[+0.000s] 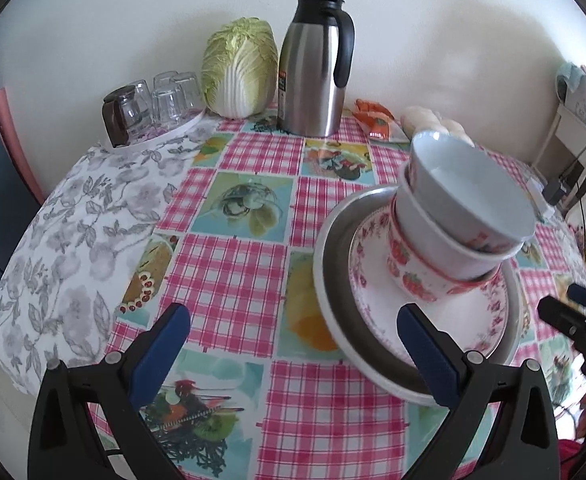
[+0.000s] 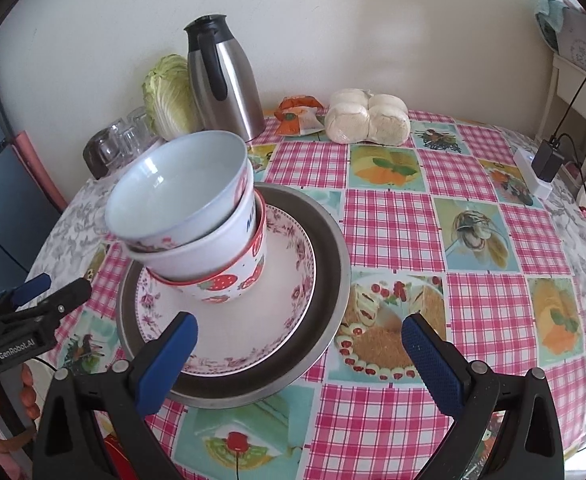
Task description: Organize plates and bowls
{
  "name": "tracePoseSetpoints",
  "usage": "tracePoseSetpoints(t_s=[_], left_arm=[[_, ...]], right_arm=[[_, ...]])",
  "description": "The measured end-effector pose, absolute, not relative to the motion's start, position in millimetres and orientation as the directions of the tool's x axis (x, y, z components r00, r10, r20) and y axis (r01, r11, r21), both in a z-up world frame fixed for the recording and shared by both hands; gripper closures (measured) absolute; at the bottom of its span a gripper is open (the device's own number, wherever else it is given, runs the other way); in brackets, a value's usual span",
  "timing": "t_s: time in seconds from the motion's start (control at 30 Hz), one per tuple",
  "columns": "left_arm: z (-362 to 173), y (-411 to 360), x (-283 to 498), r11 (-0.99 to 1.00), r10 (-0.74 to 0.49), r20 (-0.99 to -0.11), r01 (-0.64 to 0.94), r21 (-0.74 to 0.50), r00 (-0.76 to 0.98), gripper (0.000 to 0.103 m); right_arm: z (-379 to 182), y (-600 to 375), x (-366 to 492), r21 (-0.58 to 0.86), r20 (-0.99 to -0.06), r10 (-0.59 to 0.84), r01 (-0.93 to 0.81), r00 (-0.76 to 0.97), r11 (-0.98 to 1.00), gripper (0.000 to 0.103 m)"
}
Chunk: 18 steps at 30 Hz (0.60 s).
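A stack of three nested bowls [image 1: 465, 220] [image 2: 189, 216], the lowest with a strawberry pattern, stands on a floral plate [image 1: 489, 320] [image 2: 285, 320]. The plate lies in a wide metal dish [image 1: 333, 292] [image 2: 333, 280] on the checked tablecloth. My left gripper [image 1: 293, 344] is open with nothing between its fingers; its right fingertip overlaps the dish's near rim in the image. My right gripper [image 2: 301, 344] is open too, its left fingertip over the plate's near edge. Each gripper shows at the side of the other's view [image 1: 573, 316] [image 2: 41, 296].
At the back by the wall stand a steel thermos jug [image 1: 317, 68] [image 2: 225, 80], a napa cabbage [image 1: 237, 68] [image 2: 169, 96], a tray of upturned glasses [image 1: 149, 108] [image 2: 113, 144], an orange packet [image 2: 297, 116] and bagged buns [image 2: 367, 120]. A white power strip with adapter [image 2: 537, 168] lies at the right edge.
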<state>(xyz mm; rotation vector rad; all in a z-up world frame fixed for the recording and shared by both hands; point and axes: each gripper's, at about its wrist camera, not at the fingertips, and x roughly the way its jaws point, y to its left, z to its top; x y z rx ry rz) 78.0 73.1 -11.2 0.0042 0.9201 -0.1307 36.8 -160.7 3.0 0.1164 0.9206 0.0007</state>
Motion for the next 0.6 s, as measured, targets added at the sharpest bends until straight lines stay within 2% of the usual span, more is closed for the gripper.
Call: tracePoseSetpoints(t_s=[0.1, 0.6], left_arm=[[-17, 66, 76, 0.987, -0.102, -0.799, 0.158, -0.01, 0.592, 0.0], [-28, 34, 73, 0.959, -0.12, -0.83, 0.279, 0.045, 0.545, 0.0]], right_arm=[[2, -158, 35, 0.09, -0.798, 0.047, 0.041, 0.6, 0.995, 0.0], [-17, -146, 37, 0.04, -0.831, 0.038, -0.008, 0.555, 0.999, 0.0]])
